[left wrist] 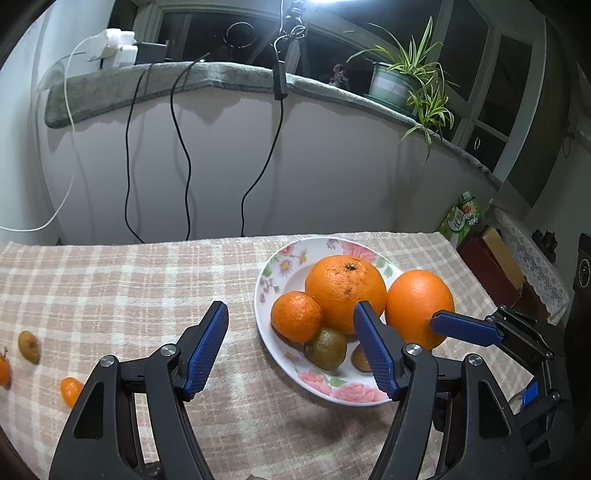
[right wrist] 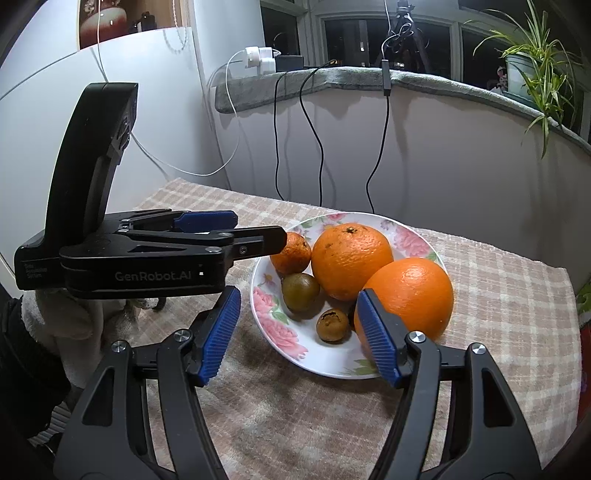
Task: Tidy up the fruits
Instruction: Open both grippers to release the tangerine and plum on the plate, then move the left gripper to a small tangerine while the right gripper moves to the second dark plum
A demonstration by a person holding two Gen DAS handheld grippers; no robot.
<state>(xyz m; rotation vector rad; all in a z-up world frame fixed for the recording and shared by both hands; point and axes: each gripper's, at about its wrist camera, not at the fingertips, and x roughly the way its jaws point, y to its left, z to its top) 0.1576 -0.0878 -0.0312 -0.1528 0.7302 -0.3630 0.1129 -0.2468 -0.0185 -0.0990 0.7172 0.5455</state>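
Ribbed blue pads (right wrist: 376,339); dimpled round orange (right wrist: 410,295); glossy floral plate (right wrist: 266,314).

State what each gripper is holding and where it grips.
Nothing is held. The left gripper and right gripper both stand open beside the plate; the fruit lies free between or near their fingers.

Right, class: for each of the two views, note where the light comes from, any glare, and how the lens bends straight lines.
Left wrist view: a lamp blows out white at the top edge; the window ledge bows into an arc; corners go black. Right wrist view: a bright highlight sits on the front orange; the plate throws a shadow on the cloth towards the camera.
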